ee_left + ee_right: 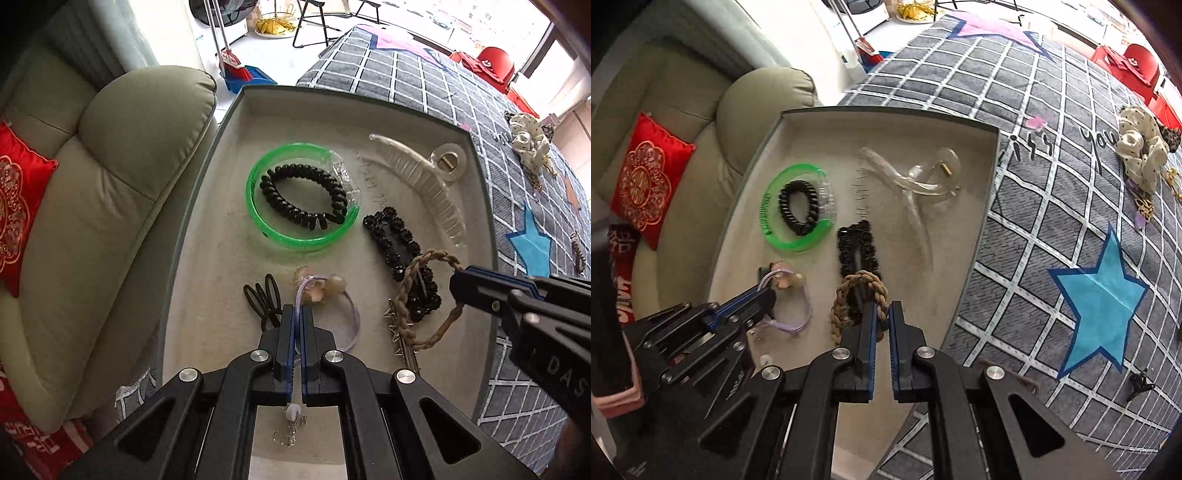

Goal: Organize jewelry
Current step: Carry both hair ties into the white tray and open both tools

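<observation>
A shallow beige tray [229,155] lies on a grey checked bedcover [436,85] beside a cream sofa [110,192], and both tools hang over its near end, pointing steeply down. The left tool [297,314] has its jaws pinched narrow on a lilac hair tie [352,314] with pale pink beads, its loop drooping onto the tray floor just beside a black loop clip [263,295]. The right tool [882,314] is likewise nearly closed, gripping a braided tan hair band [857,295] whose ring lies over the near end of a black beaded snap clip [857,247]. Further in, a green bangle [295,240] rings a black coil hair tie [303,195], with a clear wrapper at its far edge. A clear claw clip [421,173] lies toward the tray's right wall. Out on the bedcover, well apart from the tray, sit a cream dotted scrunchie [1141,155] and some gold chain pieces [1145,210], near a blue star patch [1100,295].
</observation>
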